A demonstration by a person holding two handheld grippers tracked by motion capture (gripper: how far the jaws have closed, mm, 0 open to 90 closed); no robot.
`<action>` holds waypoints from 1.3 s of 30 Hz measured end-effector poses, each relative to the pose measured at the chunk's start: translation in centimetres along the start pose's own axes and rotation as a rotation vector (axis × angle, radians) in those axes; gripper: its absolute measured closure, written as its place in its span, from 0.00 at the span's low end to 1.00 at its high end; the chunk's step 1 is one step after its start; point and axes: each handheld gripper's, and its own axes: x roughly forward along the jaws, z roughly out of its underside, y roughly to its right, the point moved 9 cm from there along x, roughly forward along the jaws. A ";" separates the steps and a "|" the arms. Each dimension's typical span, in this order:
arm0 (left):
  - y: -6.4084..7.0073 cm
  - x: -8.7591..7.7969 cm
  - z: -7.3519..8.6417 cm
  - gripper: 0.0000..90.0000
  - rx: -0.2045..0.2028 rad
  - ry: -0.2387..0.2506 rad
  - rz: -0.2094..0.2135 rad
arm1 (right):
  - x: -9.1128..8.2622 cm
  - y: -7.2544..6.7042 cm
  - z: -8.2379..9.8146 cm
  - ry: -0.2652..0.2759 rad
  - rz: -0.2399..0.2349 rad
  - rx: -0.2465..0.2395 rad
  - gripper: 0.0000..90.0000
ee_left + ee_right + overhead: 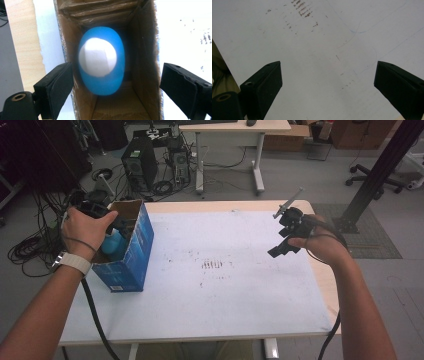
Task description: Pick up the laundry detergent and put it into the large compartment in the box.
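Blue box point(131, 251) with brown inside, blurred blue bottle point(102, 60), seemingly white-capped

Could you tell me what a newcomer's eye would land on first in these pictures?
Most likely the blue box, standing open-topped at the left edge of the white table, with a blue bottle with a white cap down inside it. The left gripper hangs over the box's mouth, jaws apart and clear of the bottle. The right gripper hovers open above the bare right side of the table.
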 end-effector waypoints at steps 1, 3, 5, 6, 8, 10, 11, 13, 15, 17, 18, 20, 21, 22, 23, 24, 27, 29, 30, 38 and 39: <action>0.1 -0.2 0.0 0.13 0.000 0.000 0.005 | 0.0 0.0 0.0 -0.001 0.000 -0.001 0.09; 0.1 -0.5 -0.1 0.13 0.007 0.003 0.006 | 0.0 -0.1 0.0 -0.002 0.000 0.000 0.09; 0.2 -0.8 -0.1 0.13 0.012 0.007 0.006 | -0.1 -0.1 0.0 0.000 0.000 -0.004 0.09; 0.3 -0.9 -0.2 0.13 0.013 0.012 0.009 | -0.1 0.0 0.0 0.002 0.001 -0.003 0.09; 0.4 -1.3 -0.3 0.13 0.023 0.016 0.016 | -0.1 0.0 0.0 0.003 0.002 -0.004 0.09; 0.6 -1.5 -0.3 0.13 0.030 0.021 0.017 | -0.2 -0.1 0.0 0.002 0.002 -0.004 0.09; 0.7 -1.7 -0.4 0.13 0.031 0.023 0.022 | -0.2 -0.1 0.0 0.001 0.002 -0.003 0.09; 0.7 -1.9 -0.4 0.13 0.033 0.023 0.018 | -0.2 -0.1 0.0 0.001 0.003 -0.004 0.09; 0.6 -2.3 -0.5 0.13 0.035 0.030 0.016 | -0.2 -0.1 0.0 0.002 0.002 -0.004 0.09; 0.5 -2.8 -0.5 0.13 0.038 0.042 0.021 | -0.3 -0.1 0.0 0.002 0.003 -0.001 0.09; 0.6 -3.0 -0.6 0.13 0.038 0.045 0.033 | -0.3 -0.1 0.1 0.002 0.004 -0.002 0.09; 0.6 -3.4 -0.7 0.12 0.045 0.054 0.047 | -0.3 -0.1 0.1 0.000 0.004 0.002 0.09; 0.6 -3.6 -0.7 0.12 0.048 0.057 0.049 | -0.3 -0.1 0.1 0.000 0.004 0.001 0.09; 0.6 -3.8 -0.7 0.12 0.050 0.061 0.050 | -0.3 -0.1 0.1 0.002 0.003 -0.002 0.09; 0.6 -4.0 -0.7 0.12 0.051 0.064 0.052 | -0.3 -0.1 0.1 0.003 0.002 -0.002 0.09; 0.6 -4.2 -0.7 0.12 0.050 0.066 0.055 | -0.3 -0.1 0.1 0.002 0.002 -0.001 0.09; 0.7 -4.7 -0.7 0.12 0.067 0.071 0.068 | -0.3 -0.1 0.1 0.003 0.002 -0.001 0.09; 0.8 -4.8 -0.7 0.12 0.077 0.073 0.070 | -0.3 -0.1 0.0 0.003 0.002 -0.001 0.09; 0.8 -5.0 -0.7 0.12 0.082 0.079 0.074 | -0.3 -0.1 0.0 0.004 0.002 -0.002 0.09; 1.5 -5.8 -0.9 0.12 0.137 0.093 0.093 | -0.3 -0.1 0.0 0.006 0.000 0.002 0.09; 1.7 -5.8 -0.9 0.12 0.146 0.095 0.095 | -0.3 -0.1 0.0 0.006 0.000 0.003 0.09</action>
